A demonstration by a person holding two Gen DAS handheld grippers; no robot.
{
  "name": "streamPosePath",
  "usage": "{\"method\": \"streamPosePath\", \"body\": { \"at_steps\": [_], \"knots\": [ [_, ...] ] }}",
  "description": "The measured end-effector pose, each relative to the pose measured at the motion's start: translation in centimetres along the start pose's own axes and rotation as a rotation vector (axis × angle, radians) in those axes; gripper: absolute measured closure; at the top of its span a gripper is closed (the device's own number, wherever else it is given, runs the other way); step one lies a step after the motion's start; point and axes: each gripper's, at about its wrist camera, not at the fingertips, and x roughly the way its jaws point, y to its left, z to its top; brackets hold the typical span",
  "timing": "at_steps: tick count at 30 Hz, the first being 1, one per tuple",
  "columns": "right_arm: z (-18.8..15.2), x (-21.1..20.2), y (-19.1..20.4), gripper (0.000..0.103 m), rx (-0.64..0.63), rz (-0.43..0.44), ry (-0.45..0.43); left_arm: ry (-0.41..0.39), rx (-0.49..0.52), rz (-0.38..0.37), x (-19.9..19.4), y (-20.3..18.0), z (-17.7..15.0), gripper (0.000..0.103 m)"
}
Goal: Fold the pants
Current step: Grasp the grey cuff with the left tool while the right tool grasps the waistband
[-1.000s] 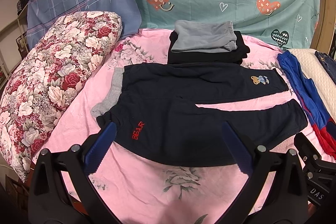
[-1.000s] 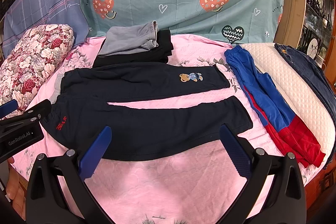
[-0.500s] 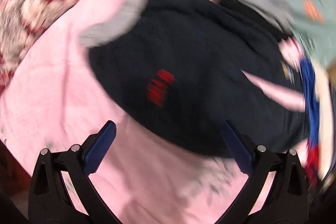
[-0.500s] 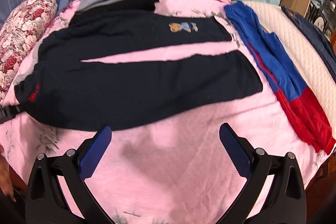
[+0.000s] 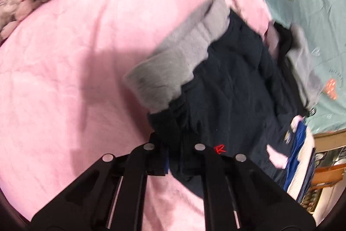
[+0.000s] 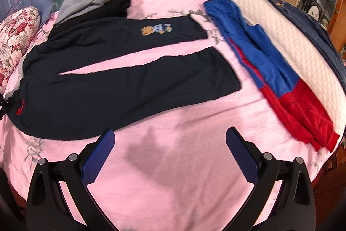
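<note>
Pinching the waist corner of the navy pants (image 6: 121, 77) spread on the pink bed sheet (image 6: 173, 166), the left hand-held gripper (image 5: 173, 157) is clamping only a small bunch of fabric that may be slipping free on lifting; the right hand-held gripper (image 6: 170, 157) is hovering open above the sheet, near the lower leg's hem

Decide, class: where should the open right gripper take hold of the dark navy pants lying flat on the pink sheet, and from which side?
Judging from the pose, grip the near leg's hem corner on the navy pants, coming from the sheet's near edge. The left gripper has just closed on the waist corner, so the right gripper, open over the bare pink sheet, suits the opposite end; that hem lies flat and unobstructed.
</note>
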Motion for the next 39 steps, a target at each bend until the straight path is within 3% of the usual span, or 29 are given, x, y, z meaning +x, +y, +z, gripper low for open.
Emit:
{"method": "streamPosePath", "body": {
  "at_steps": [4, 7, 11, 15, 17, 18, 19, 20, 21, 24, 27, 31, 35, 38, 39],
  "knots": [
    [2.8, 1.4, -5.4, 0.001, 0.117, -0.038, 0.041, -0.045, 0.000, -0.005, -0.9, 1.1, -0.9, 0.096],
    [5.1, 4.3, -8.3, 0.001, 0.193, 0.027, 0.117, -0.051, 0.031, 0.019, -0.9, 1.0, -1.2, 0.096],
    [7.2, 9.7, -9.4, 0.001, 0.249, 0.112, 0.256, -0.056, 0.058, 0.023, -1.3, 0.9, -1.2, 0.096],
    [7.3, 14.1, -9.5, 0.001, 0.294, 0.105, 0.332, -0.042, 0.067, 0.043, -0.8, 0.8, -1.2, 0.096],
    [7.1, 15.2, -9.3, 0.011, 0.315, 0.090, 0.310, -0.036, 0.060, 0.052, -0.5, 0.9, -1.2, 0.096],
    [7.2, 15.1, -9.1, 0.034, 0.295, 0.013, 0.258, -0.035, 0.056, 0.056, -0.4, 0.9, -1.2, 0.096],
    [7.3, 14.8, -9.1, 0.063, 0.283, 0.011, 0.206, -0.039, 0.049, 0.057, -0.4, 0.9, -1.2, 0.096],
    [7.3, 14.6, -9.3, 0.092, 0.307, 0.076, 0.192, -0.045, 0.041, 0.055, -0.6, 1.0, -1.3, 0.096],
    [7.1, 14.4, -9.6, 0.091, 0.355, 0.127, 0.197, -0.058, 0.031, 0.051, -1.0, 1.1, -1.4, 0.096],
    [6.8, 11.8, -9.9, 0.092, 0.364, 0.112, 0.149, -0.093, 0.017, 0.051, -2.5, 1.5, -1.9, 0.096],
    [5.7, 8.7, -10.9, 0.092, 0.388, 0.161, 0.130, -0.099, 0.023, 0.044, -4.1, 2.2, -3.0, 0.096],
    [2.3, 5.0, -11.4, 0.092, 0.372, 0.189, 0.139, -0.088, 0.044, 0.047, -6.2, 3.9, -4.9, 0.096],
    [-1.6, 4.7, -11.8, 0.091, 0.375, 0.179, 0.184, -0.062, 0.068, 0.040, -6.3, 5.0, -5.7, 0.095],
    [-3.1, 6.8, -11.1, 0.082, 0.335, 0.116, 0.220, -0.094, 0.111, 0.111, -6.6, 4.1, -6.3, 0.065],
    [-3.0, 6.7, -10.7, 0.077, 0.312, 0.103, 0.198, -0.130, 0.142, 0.124, -7.5, 3.5, -6.5, 0.041]
  ]
}}
